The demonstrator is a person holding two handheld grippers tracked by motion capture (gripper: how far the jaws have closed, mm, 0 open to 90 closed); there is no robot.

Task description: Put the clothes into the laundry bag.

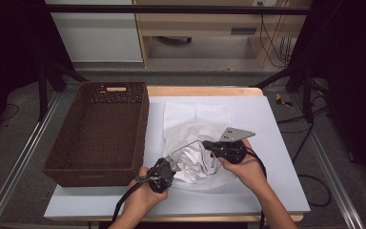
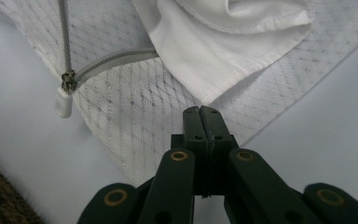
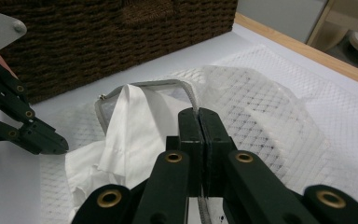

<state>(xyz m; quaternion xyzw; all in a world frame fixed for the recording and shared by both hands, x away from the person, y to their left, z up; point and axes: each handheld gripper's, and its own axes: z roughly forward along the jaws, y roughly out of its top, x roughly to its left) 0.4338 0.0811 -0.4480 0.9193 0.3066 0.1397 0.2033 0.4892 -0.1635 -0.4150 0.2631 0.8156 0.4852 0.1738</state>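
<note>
A white mesh laundry bag [image 1: 195,126] lies on the table with a white garment [image 1: 193,162] bunched in its zippered mouth. My right gripper [image 1: 206,143] is shut on the bag's grey zipper edge [image 3: 158,84], which runs into the jaws of my right gripper [image 3: 198,112] and lifts the mouth into an arch. My left gripper [image 1: 174,164] is shut, its tips [image 2: 200,109] low over the mesh [image 2: 135,116] beside the garment's hem [image 2: 223,51]. I see nothing between its jaws. The zipper pull [image 2: 63,101] lies to its left. The right gripper view also shows the left gripper [image 3: 64,145] at the bag's near edge.
A brown wicker basket [image 1: 100,133], with nothing in it, stands on the left of the pale table cover [image 1: 267,124], close to the bag. The wooden table edge [image 1: 200,90] runs along the back. Metal rails and cables flank the table.
</note>
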